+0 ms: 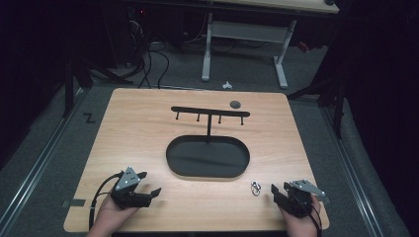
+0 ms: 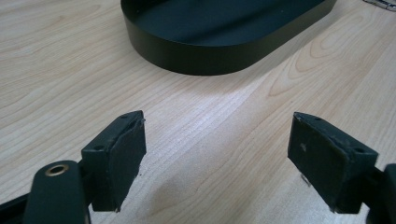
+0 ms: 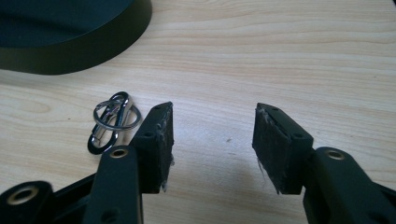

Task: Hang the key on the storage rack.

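The high view looks forward and down on my whole table [image 1: 148, 123] from above my side. My left gripper view sits low and close, facing the tray [image 2: 219, 51] at upper centre. My right gripper view, equally near, catches that tray [image 3: 70, 51] at upper left; the dim high view probably shows it mid-frame [image 1: 207, 157].

You have a light wooden tabletop [image 1: 148, 123] on grey carpet floor [image 1: 188, 69]. Beyond its far edge a white-legged desk [image 1: 244, 39] stands in a dark room, black cables [image 1: 148, 59] trailing beneath, metal rails [image 1: 39, 158] along both sides.
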{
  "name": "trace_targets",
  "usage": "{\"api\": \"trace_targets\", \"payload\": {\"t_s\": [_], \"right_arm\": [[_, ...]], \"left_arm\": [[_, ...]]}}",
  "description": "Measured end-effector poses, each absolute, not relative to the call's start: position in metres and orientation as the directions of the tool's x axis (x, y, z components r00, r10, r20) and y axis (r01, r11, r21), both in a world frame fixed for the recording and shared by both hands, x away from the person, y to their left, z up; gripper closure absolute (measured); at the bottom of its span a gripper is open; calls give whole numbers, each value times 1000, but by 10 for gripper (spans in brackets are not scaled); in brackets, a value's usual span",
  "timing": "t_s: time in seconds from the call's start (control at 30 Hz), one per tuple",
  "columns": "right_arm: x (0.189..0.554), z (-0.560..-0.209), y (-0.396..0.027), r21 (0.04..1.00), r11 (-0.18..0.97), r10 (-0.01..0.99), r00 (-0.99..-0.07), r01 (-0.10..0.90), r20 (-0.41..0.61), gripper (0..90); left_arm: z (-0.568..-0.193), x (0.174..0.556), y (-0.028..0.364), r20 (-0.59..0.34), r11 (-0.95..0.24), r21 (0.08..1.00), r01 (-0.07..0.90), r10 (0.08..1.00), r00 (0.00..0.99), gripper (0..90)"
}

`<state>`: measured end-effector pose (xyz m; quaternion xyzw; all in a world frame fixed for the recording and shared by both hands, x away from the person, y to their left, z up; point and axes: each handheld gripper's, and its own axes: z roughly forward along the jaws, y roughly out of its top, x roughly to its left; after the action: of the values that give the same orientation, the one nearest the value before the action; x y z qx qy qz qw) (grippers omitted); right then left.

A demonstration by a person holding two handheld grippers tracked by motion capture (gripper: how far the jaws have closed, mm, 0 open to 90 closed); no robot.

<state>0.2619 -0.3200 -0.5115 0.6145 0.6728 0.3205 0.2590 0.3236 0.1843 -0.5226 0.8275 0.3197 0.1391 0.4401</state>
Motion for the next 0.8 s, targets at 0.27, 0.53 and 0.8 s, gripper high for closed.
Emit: {"api": "trace_targets", "payload": {"t_s": [0.27, 0.53, 0.8], "right_arm": [[263, -511, -312, 723, 69, 988, -147, 687, 46, 530], [264, -512, -301, 680, 112, 981, -190, 725, 42, 531], [267, -511, -298, 641, 151, 977, -213, 753, 20, 531]], "left_arm": [[-522, 323, 184, -48, -412, 817, 403, 648, 761, 198], [-522, 324, 183, -49, -415, 816, 401, 643, 764, 199], [-522, 324, 183, -49, -418, 815, 402, 641, 766, 199]]}}
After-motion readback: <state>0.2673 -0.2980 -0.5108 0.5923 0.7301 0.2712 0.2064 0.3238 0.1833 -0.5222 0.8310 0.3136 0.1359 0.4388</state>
